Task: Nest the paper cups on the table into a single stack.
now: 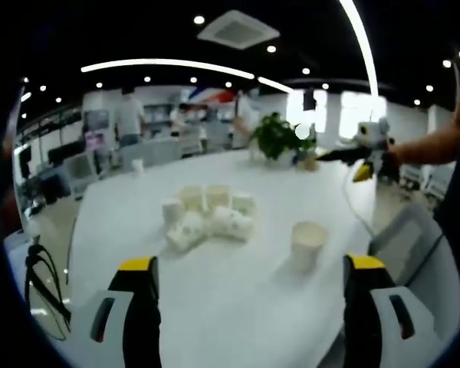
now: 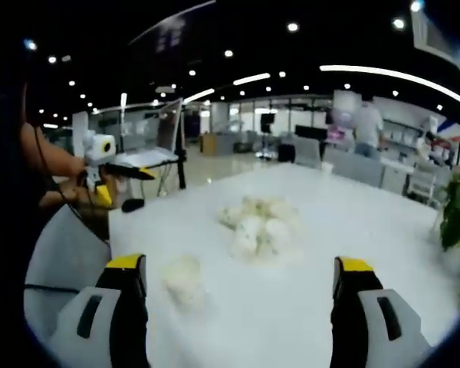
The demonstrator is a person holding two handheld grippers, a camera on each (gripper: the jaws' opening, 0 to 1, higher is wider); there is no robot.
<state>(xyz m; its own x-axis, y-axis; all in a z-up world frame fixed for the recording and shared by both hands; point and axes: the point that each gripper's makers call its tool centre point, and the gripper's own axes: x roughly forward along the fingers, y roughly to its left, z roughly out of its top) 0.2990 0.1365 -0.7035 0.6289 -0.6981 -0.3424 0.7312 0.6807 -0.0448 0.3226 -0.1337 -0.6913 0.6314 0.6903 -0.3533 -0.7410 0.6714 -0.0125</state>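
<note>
**A:** In the left gripper view, your left gripper [image 1: 249, 295] hung above the white table [image 1: 238, 322] with its jaws spread wide and nothing between them. A lone upright cup [image 1: 308, 244] stood just ahead, toward the right jaw, and the cluster of cups [image 1: 208, 217] sat farther back, some upright, some tipped over. The other gripper [image 1: 366, 156] was off to the right, well apart from the cups.

**B:** And the right gripper view?

**A:** Blurred. Your right gripper [image 2: 238, 303] was likewise spread and empty; the lone cup [image 2: 184, 280] lay near its left jaw, the cluster [image 2: 258, 227] beyond it.

**B:** So which step?

**A:** I judged it the start: nothing nested yet. Your next move called for lowering onto the lone cup and closing gently on its wall, since paper crushes.
</note>
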